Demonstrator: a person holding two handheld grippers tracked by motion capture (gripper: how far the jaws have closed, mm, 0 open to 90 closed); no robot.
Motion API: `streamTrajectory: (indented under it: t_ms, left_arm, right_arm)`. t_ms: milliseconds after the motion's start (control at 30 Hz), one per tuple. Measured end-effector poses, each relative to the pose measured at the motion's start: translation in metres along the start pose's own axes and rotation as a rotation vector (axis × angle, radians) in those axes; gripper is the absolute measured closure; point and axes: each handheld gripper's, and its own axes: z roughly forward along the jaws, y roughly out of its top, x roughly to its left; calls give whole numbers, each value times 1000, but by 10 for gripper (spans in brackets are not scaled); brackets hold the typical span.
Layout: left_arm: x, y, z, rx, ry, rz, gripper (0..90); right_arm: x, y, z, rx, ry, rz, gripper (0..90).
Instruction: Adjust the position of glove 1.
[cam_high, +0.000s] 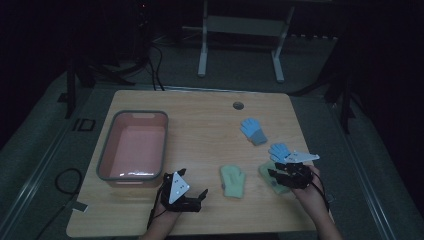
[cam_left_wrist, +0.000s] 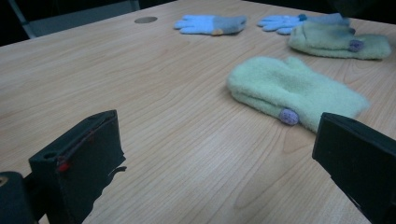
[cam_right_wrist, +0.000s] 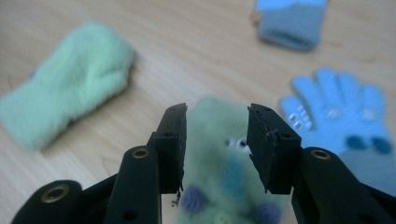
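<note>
Dim light falls on a pale wooden table (cam_high: 200, 115) bearing four gloves: two green mittens and two blue gloves, plus one pink tub with a grey rim.

At the near right edge, a person's right gripper (cam_right_wrist: 215, 140) hangs over one green mitten (cam_right_wrist: 219, 177), jaws partly spread with a gap between them; nothing is pinched, and the mitten lies blurred below and behind the tips. In the high view the right gripper (cam_high: 282, 175) covers much of that mitten (cam_high: 267, 172), and whether the jaws touch the fabric cannot be told. Just beside it, at the far side, lies a blue glove (cam_high: 279, 150) (cam_right_wrist: 336, 116), fingers splayed, its cuff partly under the gripper's grey plate.

The other green mitten (cam_high: 233, 181) (cam_left_wrist: 294, 91) lies flat near the table's middle front, apart from both grippers. The second blue glove (cam_high: 253, 131) (cam_left_wrist: 210, 24) rests farther back, well clear of the rest, near a round cable hole (cam_high: 238, 105).

At the near left, the left gripper (cam_high: 186, 196) (cam_left_wrist: 219, 158) sits low over bare wood, jaws spread wide and holding nothing. The tub (cam_high: 107, 150) stands just beyond it, on the table's left side.

Beyond the table, a white desk frame (cam_high: 202, 50) stands on grey floor.
</note>
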Motion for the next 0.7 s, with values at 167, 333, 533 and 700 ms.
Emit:
streamTrajectory:
  t_ms: [167, 333, 533, 700]
  left_arm:
    - [0, 0, 0, 1, -1, -1, 18]
    - [0, 0, 0, 2, 0, 0, 17]
    - [-1, 0, 1, 3, 3, 2, 18]
    - [0, 0, 0, 2, 1, -1, 18]
  right_arm:
    - [-7, -20, 21, 48, -29, -8, 553]
    - [-7, -34, 24, -39, -21, 26, 590]
    - [-5, -34, 25, -47, -47, 41, 668]
    - [2, -31, 25, -26, -91, 50, 830]
